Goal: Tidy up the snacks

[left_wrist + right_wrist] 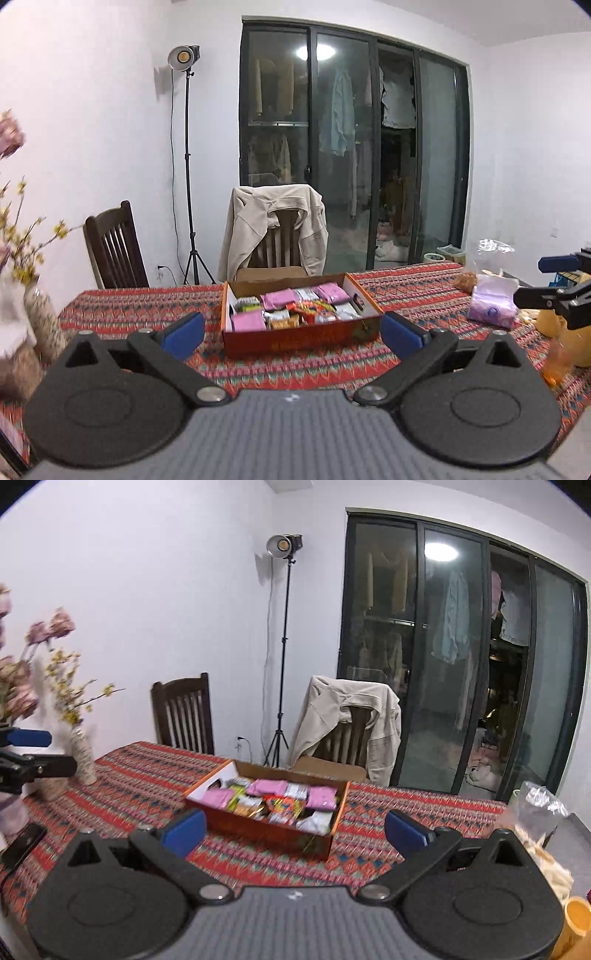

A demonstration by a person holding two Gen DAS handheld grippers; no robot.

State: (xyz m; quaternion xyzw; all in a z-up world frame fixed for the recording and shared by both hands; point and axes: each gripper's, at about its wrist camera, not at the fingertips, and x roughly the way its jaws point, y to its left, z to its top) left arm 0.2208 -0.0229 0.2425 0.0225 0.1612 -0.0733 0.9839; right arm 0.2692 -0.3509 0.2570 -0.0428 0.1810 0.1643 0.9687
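Left gripper [291, 334] and right gripper [295, 829]: fingers spread wide, holding nothing. Snack box [301, 338], packets inside, sits on the surface ahead between the fingers. Fits either sorting pending or finished; stage undetermined.

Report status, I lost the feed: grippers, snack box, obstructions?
Left gripper open, empty. Right gripper open, empty. Snack box full, on the table. Nothing between.

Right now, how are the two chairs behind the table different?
The left chair is bare, its dark slatted back fully showing; the middle chair has a beige jacket draped over its back. The left chair stands angled; the middle chair faces the snack box squarely. Both are dark wood with vertical slats.
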